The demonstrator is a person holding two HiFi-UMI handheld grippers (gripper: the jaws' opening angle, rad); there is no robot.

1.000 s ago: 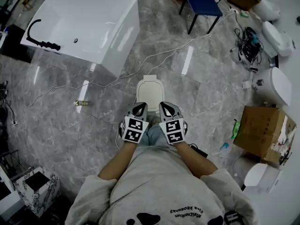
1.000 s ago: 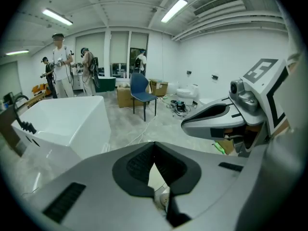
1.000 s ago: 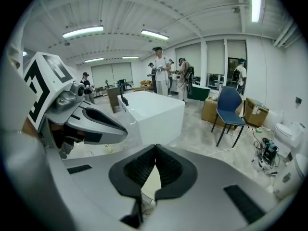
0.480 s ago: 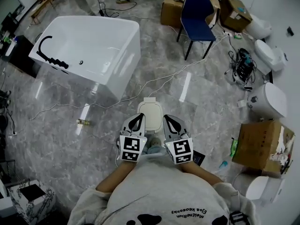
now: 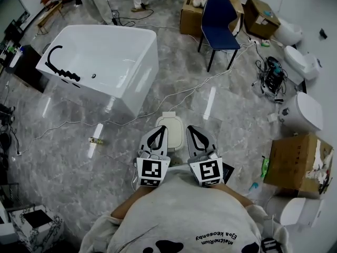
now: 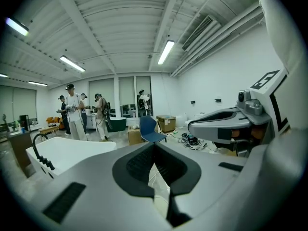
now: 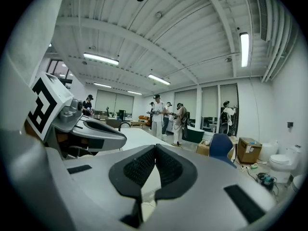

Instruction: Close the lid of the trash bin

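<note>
Head view: the bin (image 5: 174, 137) stands on the floor (image 5: 68, 141) just below the middle of the frame, tub (image 5: 100, 62) at its 10 o'clock, chair (image 5: 218, 17) at its 1 o'clock. Its lid (image 5: 169, 121) looks flat down to me, so I'd say the closing is basically done. The left claw (image 5: 159, 129) sits at the bin's 8 o'clock and the right claw (image 5: 190, 129) at its 4 o'clock. Both look held up above it, not touching.

Left gripper view: left claw (image 6: 154, 144) is pinched together, pads tip to tip, nothing in it. It points out across the room, and the other gripper shows at 3 o'clock.

Right gripper view: same deal. The right claw (image 7: 155, 148) is closed and empty, facing the room, with the left gripper at 9 o'clock. No clear look at the bin here.

Next move, I reckon: not much, maybe a check that the lid sits flush, then pull both clear.
</note>
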